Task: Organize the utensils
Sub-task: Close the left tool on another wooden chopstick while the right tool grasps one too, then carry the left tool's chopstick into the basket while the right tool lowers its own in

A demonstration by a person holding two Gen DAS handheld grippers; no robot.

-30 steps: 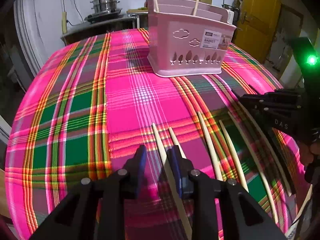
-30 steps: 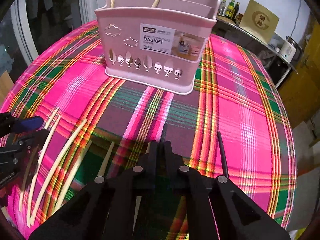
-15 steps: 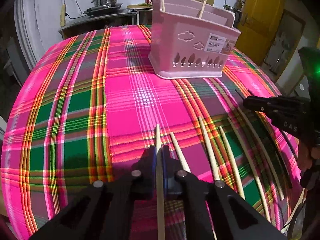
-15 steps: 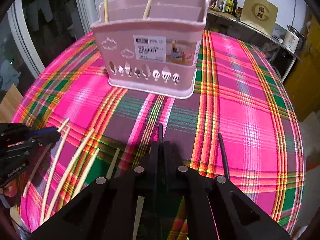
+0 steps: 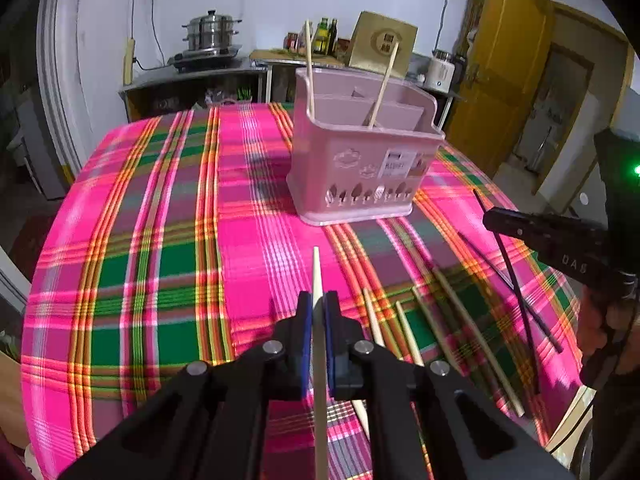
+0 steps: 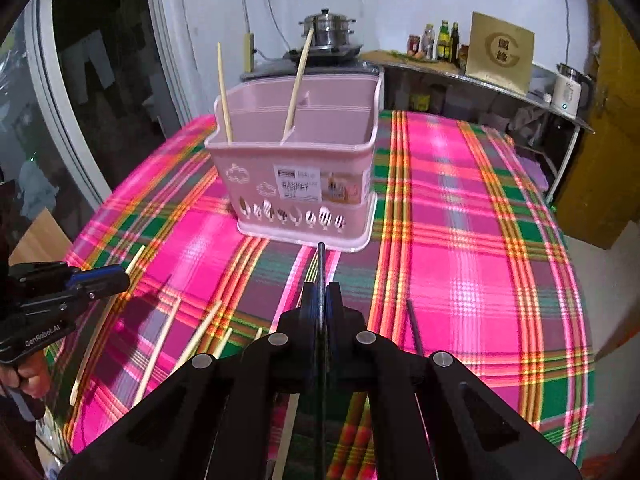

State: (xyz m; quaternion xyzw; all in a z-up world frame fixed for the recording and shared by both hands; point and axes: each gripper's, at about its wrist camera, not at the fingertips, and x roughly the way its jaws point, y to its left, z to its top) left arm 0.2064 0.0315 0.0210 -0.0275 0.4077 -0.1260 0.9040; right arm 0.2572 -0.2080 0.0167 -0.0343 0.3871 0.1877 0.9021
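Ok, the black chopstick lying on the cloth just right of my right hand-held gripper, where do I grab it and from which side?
Grip the loose black chopstick near its middle, straight down from above, jaws across its length: it is thin, lies flat on the tablecloth, with bare cloth either side. The right hand-held gripper is nearest but shut on the held black chopstick.

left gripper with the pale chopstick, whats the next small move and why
Probably carry it forward over the pink basket and tip it in. The left gripper is shut on a pale chopstick, lifted off the tablecloth, and two pale chopsticks already stand in the basket.
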